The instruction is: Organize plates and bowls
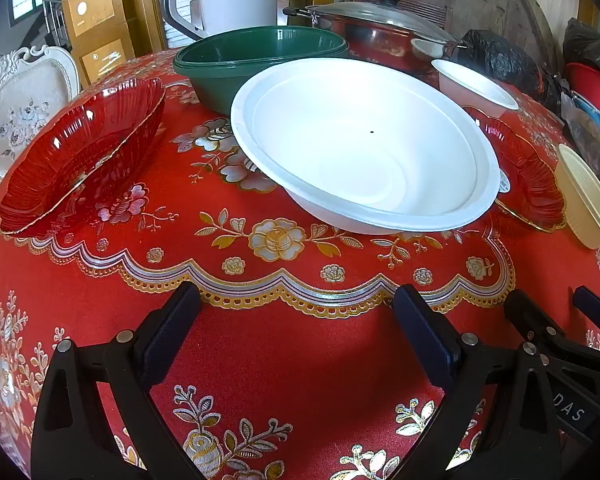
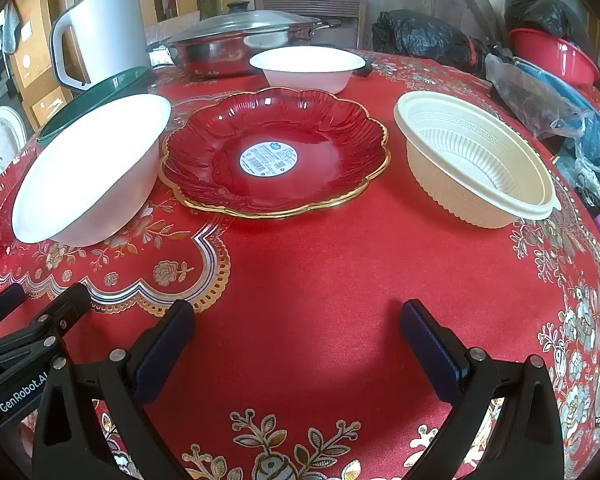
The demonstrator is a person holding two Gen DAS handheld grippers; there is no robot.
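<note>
Nothing is sorted yet: the left gripper (image 1: pixel 296 320) and right gripper (image 2: pixel 298 336) hang wide open and empty over the red worktop (image 2: pixel 308 264). The large white foam bowl (image 1: pixel 364 152) sits just beside the red gold-rimmed glass plate (image 2: pixel 274 152); next likely calls for grasping a rim.

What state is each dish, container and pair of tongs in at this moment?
Left tongs: open, empty.
Right tongs: open, empty.
Large white bowl: upright, empty.
Red plate with sticker: flat, empty.
Second red plate: upright, empty.
Cream ribbed bowl: upright, empty.
Small white bowl: upright.
Green bowls: nested.
Steel pot: lid on.
</note>
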